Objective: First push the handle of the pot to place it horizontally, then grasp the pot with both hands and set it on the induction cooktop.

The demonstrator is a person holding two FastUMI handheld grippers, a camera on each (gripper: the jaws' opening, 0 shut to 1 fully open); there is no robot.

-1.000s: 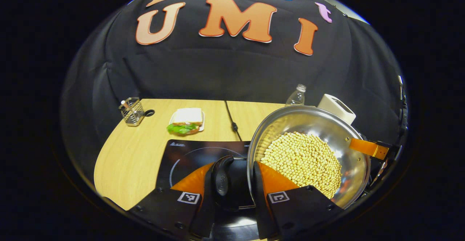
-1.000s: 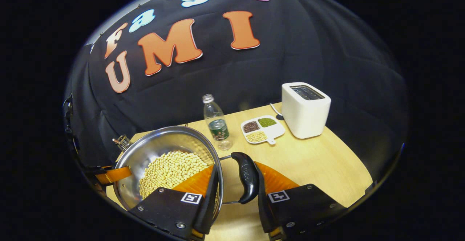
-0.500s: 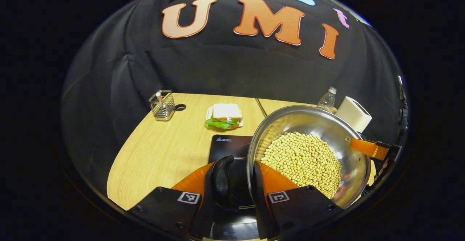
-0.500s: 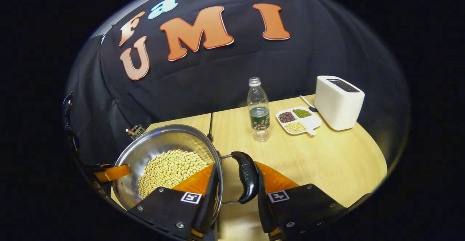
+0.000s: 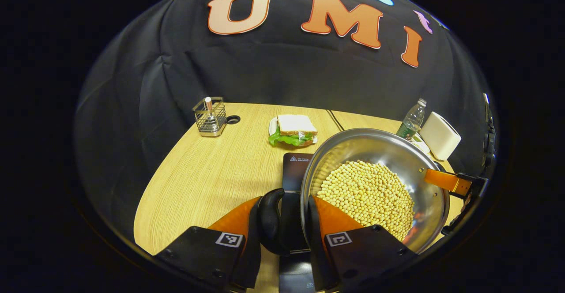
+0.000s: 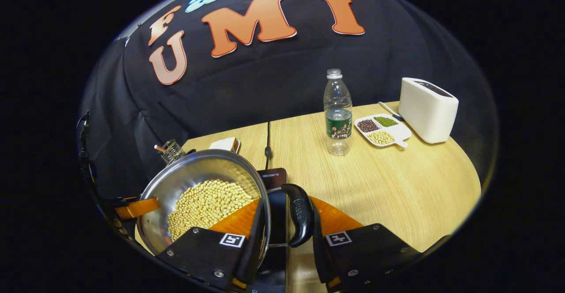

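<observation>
A steel pot (image 5: 375,149) full of soybeans (image 5: 366,196) is held between both grippers. My left gripper (image 5: 283,201) is shut on the pot's black side handle (image 5: 268,220) and rim. My right gripper (image 6: 287,202) is shut on the opposite black handle (image 6: 300,215) and rim of the pot (image 6: 194,169). Each gripper also shows across the pot from the other: the right gripper (image 5: 450,182) and the left gripper (image 6: 137,208). The black induction cooktop (image 5: 293,169) lies under the pot, its edge (image 6: 273,178) showing below the right handle. I cannot tell whether the pot touches it.
On the wooden table (image 5: 207,174) behind the cooktop are a sandwich on a plate (image 5: 293,129) and a wire basket (image 5: 209,116). To the right stand a water bottle (image 6: 337,112), a divided tray of beans (image 6: 382,129) and a white toaster (image 6: 427,110). A black cable (image 6: 267,140) runs to the back.
Both grippers have carried the pot leftward across the table. The cooktop, earlier lying out to the left of the pot, now sits beneath it and shows under the right handle.
</observation>
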